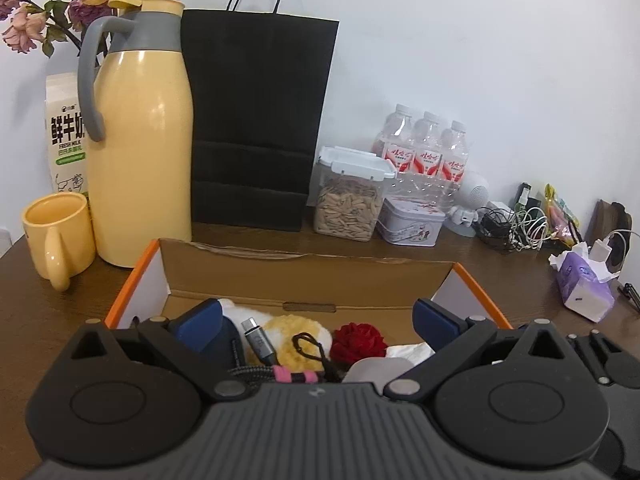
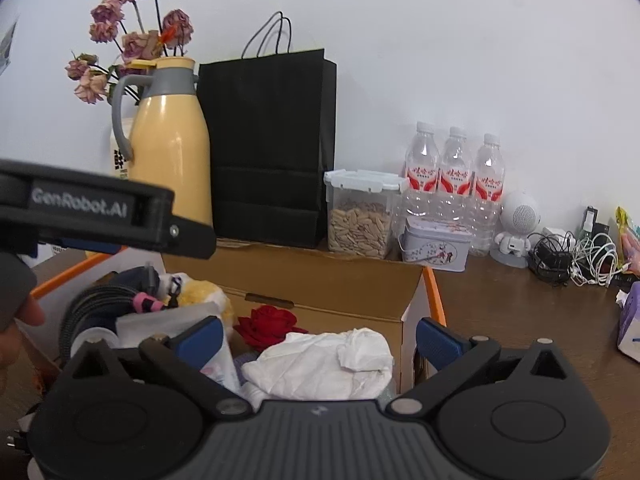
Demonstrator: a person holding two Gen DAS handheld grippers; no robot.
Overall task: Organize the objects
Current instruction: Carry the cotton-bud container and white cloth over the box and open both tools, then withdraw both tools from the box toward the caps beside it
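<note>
An open cardboard box (image 1: 304,276) with orange edges stands on the brown table and holds a red fabric rose (image 1: 358,340), a yellow plush (image 1: 286,330), a braided USB cable (image 1: 258,340) and crumpled white tissue (image 2: 324,360). My left gripper (image 1: 316,320) hovers over the box's near side, open wide, with the cable and plush showing between its blue pads but untouched. My right gripper (image 2: 318,338) is open too, above the tissue at the box's right end, its right pad outside the box wall. The left gripper's body (image 2: 100,208) crosses the right wrist view at left.
Behind the box stand a yellow thermos jug (image 1: 140,140), a yellow mug (image 1: 58,230), a milk carton (image 1: 66,136), a black paper bag (image 1: 256,120), a seed jar (image 1: 348,200), a tin (image 1: 410,220) and three water bottles (image 1: 426,152). Tangled cables (image 1: 516,226) and a tissue pack (image 1: 584,288) lie right.
</note>
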